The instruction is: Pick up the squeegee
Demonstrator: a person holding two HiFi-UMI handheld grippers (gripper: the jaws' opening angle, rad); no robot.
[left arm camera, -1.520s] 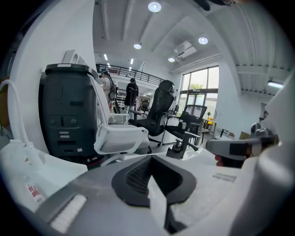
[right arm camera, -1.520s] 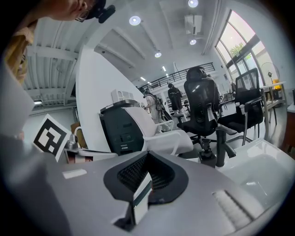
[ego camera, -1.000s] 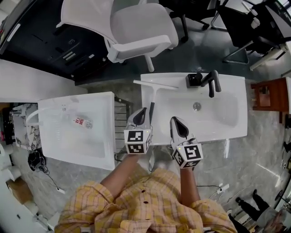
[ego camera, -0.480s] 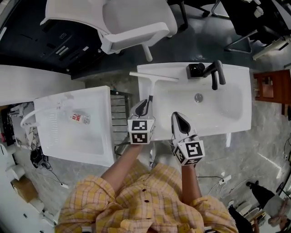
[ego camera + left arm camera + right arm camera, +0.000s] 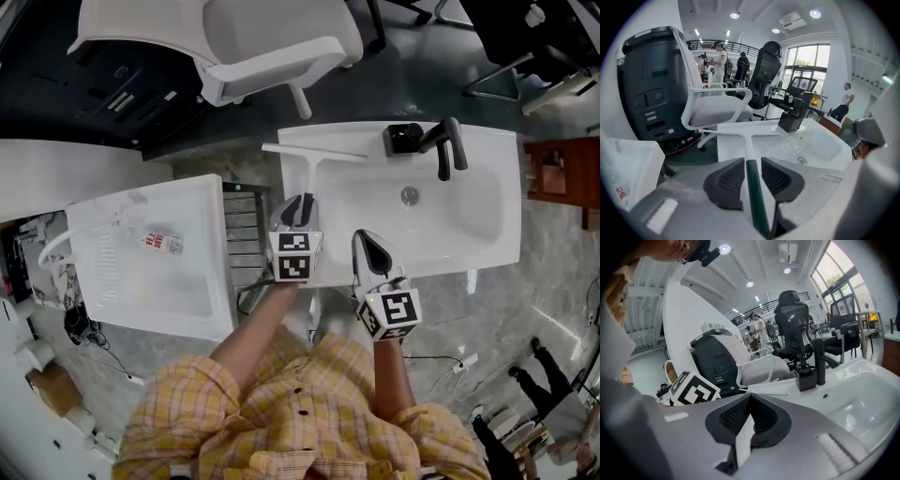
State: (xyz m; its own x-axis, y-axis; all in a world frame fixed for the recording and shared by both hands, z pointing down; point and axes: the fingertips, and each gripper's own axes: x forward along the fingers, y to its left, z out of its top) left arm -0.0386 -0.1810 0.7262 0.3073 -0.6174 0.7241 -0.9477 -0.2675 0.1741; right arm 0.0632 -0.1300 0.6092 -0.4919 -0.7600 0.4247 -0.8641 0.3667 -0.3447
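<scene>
The squeegee lies flat along the left rim of the table, a white top with a sunk basin. Its blade sits crosswise at the far end and its dark handle points back toward the person, which offers the handle to a straight approach.

The left tongs are over that handle. In the left gripper view the squeegee runs between the pads of the left tongs, which appear clamped on it, low on the grip for control. It is not yet lifted.

The right tongs hover beside them over the near rim. In their own view the right tongs are clenched on nothing, evidently in reserve.

Compared with a second ago, the left tongs have advanced along the handle and cover most of its dark part. The squeegee and the right tongs are essentially unmoved.
</scene>
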